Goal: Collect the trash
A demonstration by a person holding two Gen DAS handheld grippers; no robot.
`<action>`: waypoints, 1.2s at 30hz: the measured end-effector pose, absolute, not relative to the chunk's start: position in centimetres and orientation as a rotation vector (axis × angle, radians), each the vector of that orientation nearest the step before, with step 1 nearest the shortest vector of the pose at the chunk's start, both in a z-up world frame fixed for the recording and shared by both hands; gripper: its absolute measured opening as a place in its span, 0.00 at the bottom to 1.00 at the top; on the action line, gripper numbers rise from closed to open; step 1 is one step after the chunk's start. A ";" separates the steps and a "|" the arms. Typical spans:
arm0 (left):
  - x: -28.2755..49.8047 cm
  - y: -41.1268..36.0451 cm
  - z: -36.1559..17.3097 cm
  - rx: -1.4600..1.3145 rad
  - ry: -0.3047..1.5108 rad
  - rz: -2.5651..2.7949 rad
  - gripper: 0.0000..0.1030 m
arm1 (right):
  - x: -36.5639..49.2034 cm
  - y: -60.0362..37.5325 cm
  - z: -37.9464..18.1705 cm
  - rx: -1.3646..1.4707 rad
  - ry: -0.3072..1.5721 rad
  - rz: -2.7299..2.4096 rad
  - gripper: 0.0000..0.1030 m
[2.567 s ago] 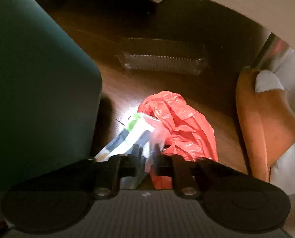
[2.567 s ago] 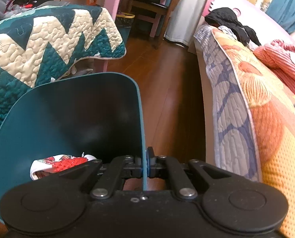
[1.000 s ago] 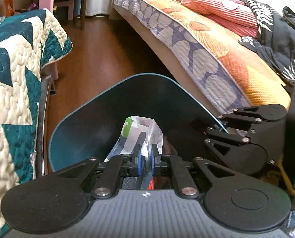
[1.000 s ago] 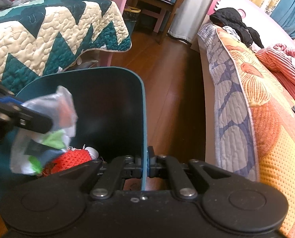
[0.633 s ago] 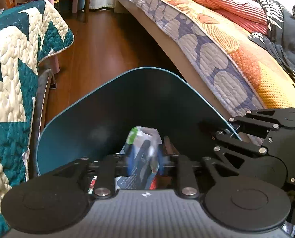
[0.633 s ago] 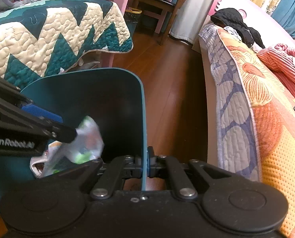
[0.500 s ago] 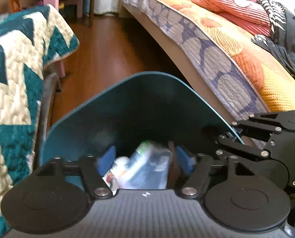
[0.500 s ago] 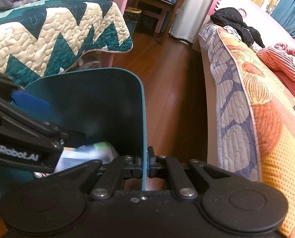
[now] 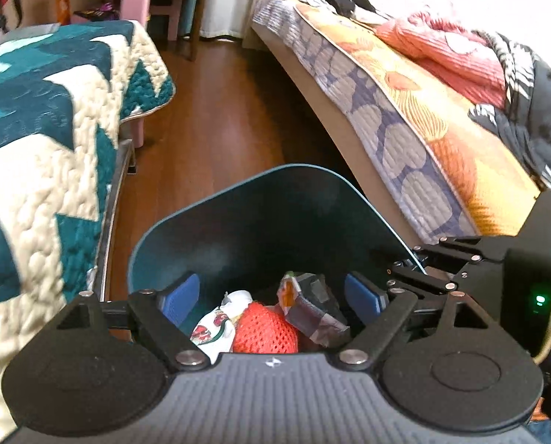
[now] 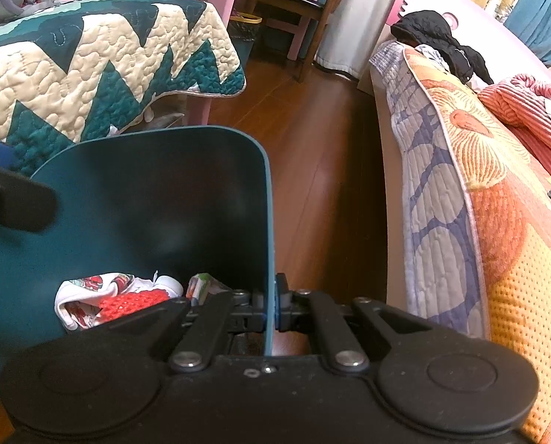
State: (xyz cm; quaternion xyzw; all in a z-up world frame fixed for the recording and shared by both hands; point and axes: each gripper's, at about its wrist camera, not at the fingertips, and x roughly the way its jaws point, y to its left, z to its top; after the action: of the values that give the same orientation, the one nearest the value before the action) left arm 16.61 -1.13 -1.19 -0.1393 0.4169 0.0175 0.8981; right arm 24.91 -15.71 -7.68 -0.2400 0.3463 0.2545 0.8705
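A dark teal trash bin (image 9: 260, 199) stands on the wooden floor between two beds. Inside lie a clear plastic wrapper (image 9: 312, 307), a red mesh net (image 9: 266, 333) and a white printed wrapper (image 9: 212, 329). My left gripper (image 9: 271, 292) is open and empty above the bin's mouth, blue pads spread wide. My right gripper (image 10: 271, 303) is shut on the bin's right wall (image 10: 269, 222). The bin contents also show in the right wrist view: the red net (image 10: 131, 301) and the white wrapper (image 10: 90, 288). A left finger (image 10: 12, 199) shows at the left edge.
A bed with a teal and cream zigzag quilt (image 9: 34, 118) lies left of the bin. A bed with an orange and grey patterned cover (image 9: 405, 118) lies to the right. Wooden floor (image 9: 223, 111) runs between them toward a chair and pink furniture.
My left gripper opened over the bin and let go of the clear wrapper, which dropped onto the trash inside. The right gripper kept its hold on the bin wall.
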 end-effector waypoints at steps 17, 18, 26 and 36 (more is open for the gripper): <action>15.7 0.3 -6.8 -0.281 1.007 0.138 0.83 | 25.5 -17.0 -8.2 -0.468 0.745 0.513 0.04; 15.8 0.3 -7.3 -0.277 1.017 0.149 0.81 | 25.5 -17.0 -8.2 -0.469 0.744 0.513 0.04; 16.6 1.2 -9.8 -0.285 1.064 0.218 0.36 | 25.2 -17.0 -8.1 -0.468 0.740 0.520 0.04; 16.5 2.6 -10.4 -0.333 1.019 0.228 0.08 | 25.5 -16.9 -8.2 -0.474 0.753 0.495 0.04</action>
State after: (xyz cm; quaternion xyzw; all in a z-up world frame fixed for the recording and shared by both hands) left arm 16.48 2.57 -10.39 -0.1581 0.4846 0.1084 0.8535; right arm 25.46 -16.89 -8.23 -0.2271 0.3606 0.2369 0.8731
